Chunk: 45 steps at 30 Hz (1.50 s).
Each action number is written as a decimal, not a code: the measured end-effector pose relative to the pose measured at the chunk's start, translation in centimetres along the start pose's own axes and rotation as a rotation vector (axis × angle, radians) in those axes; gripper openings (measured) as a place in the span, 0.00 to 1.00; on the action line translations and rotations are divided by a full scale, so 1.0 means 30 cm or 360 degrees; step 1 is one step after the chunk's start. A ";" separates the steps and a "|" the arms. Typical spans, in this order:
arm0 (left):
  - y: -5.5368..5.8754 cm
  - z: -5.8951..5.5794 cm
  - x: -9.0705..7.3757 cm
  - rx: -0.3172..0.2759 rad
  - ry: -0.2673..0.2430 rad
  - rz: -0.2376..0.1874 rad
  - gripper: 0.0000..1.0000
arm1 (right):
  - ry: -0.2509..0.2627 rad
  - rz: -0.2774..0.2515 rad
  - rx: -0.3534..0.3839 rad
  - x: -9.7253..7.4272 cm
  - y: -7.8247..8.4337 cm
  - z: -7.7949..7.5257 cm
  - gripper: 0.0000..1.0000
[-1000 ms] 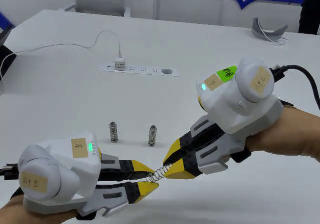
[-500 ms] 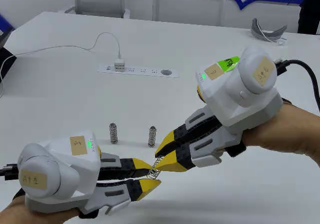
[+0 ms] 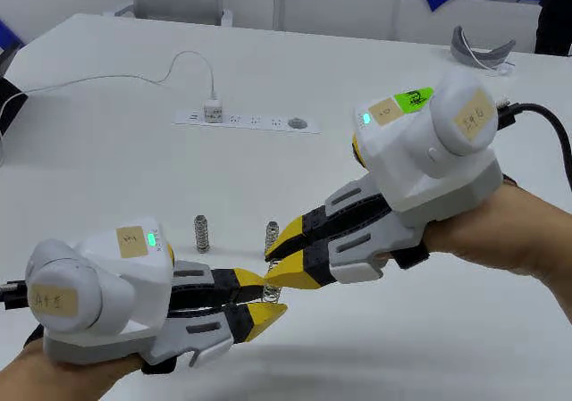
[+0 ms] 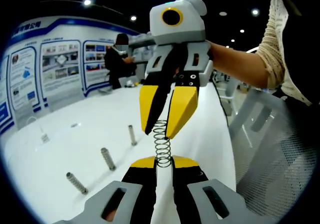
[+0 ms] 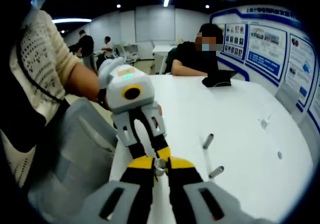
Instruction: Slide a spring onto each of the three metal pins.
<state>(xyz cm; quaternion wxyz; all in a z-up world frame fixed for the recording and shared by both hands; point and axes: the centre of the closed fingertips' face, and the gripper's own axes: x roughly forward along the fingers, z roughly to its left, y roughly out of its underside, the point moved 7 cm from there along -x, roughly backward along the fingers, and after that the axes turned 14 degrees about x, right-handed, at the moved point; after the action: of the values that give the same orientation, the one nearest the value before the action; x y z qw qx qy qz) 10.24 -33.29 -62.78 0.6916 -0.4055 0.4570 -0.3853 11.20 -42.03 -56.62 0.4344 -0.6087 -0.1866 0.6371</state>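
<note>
A small coil spring [image 4: 161, 143] stretches between both grippers just above the white table [image 3: 107, 169]. My left gripper [image 3: 273, 296], at the lower left of the head view, is shut on one end of the spring. My right gripper [image 3: 268, 267] comes in from the right and is shut on the other end [image 5: 159, 167]. Two upright pins [image 3: 202, 233] [image 3: 272, 238] carry springs and stand just beyond the fingertips. In the left gripper view a bare pin [image 4: 132, 134] stands past two sprung ones [image 4: 107, 158] [image 4: 76, 182].
A white power strip [image 3: 241, 122] with a plugged charger [image 3: 213, 111] and a trailing cable lies further back. A grey curved object [image 3: 481, 51] rests at the far right. A seated person [image 5: 205, 54] shows at the table's end.
My right gripper has moved left and down toward the left gripper. The spring between them is now shorter and mostly hidden in the head view. The left gripper has hardly moved.
</note>
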 end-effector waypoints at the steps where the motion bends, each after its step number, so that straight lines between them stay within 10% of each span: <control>1: 0.000 0.001 0.001 0.0000 -0.0001 0.0001 0.11 | 0.0000 -0.0002 0.0002 0.001 0.001 -0.002 0.12; 26: 0.007 0.026 0.015 -0.0046 -0.0056 -0.0031 0.14 | 0.0068 -0.0017 0.0004 -0.004 -0.002 -0.020 0.11; 45: 0.041 0.070 -0.073 -0.0127 -0.0227 -0.0020 0.32 | 0.0174 -0.0036 0.0031 -0.060 -0.010 -0.068 0.11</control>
<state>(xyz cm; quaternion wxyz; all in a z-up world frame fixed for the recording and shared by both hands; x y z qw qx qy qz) 11.79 -30.40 -62.68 0.7031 -0.4620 0.4192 -0.3412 13.00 -43.88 -55.68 0.4570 -0.6362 -0.1632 0.5998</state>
